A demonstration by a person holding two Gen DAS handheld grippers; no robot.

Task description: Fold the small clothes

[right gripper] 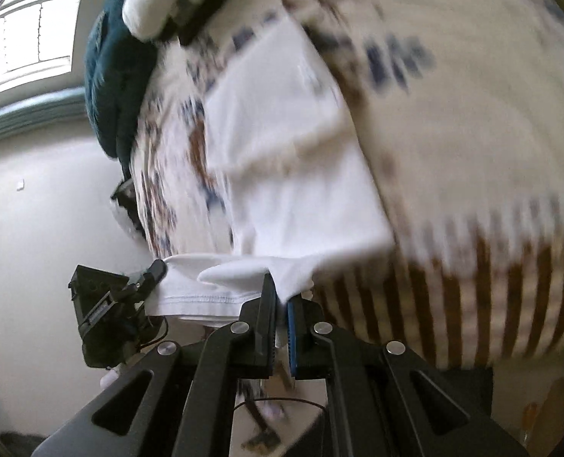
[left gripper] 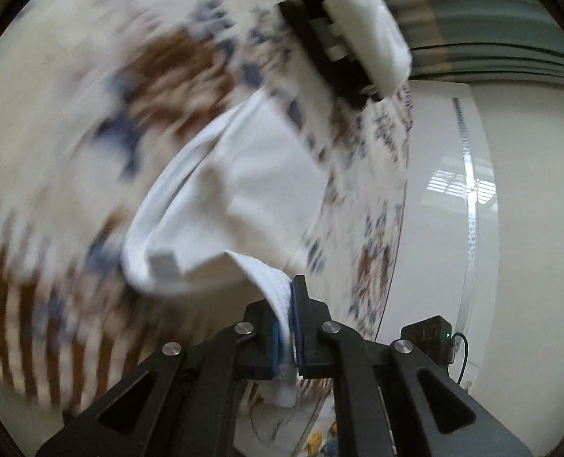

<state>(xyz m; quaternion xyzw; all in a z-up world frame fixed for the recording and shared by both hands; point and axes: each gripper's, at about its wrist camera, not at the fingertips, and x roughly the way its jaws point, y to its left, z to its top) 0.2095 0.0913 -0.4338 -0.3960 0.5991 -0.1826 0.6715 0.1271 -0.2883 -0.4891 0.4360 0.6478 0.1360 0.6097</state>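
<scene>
Left wrist view: left gripper (left gripper: 291, 327) pinching the stitched hem of a small white garment (left gripper: 244, 190), jaws closed on the cloth. Right wrist view: right gripper (right gripper: 280, 327) likewise clamping the hem (right gripper: 205, 299), lifting that edge off the patterned tablecloth (right gripper: 472, 152) near its striped border, remainder of the garment lying flat toward the cloth's centre. Judging by drape: thin, light, limp fabric, prone to sagging between grips; holding best along the seamed hem corners. Heavy motion blur hiding finer detail.
</scene>
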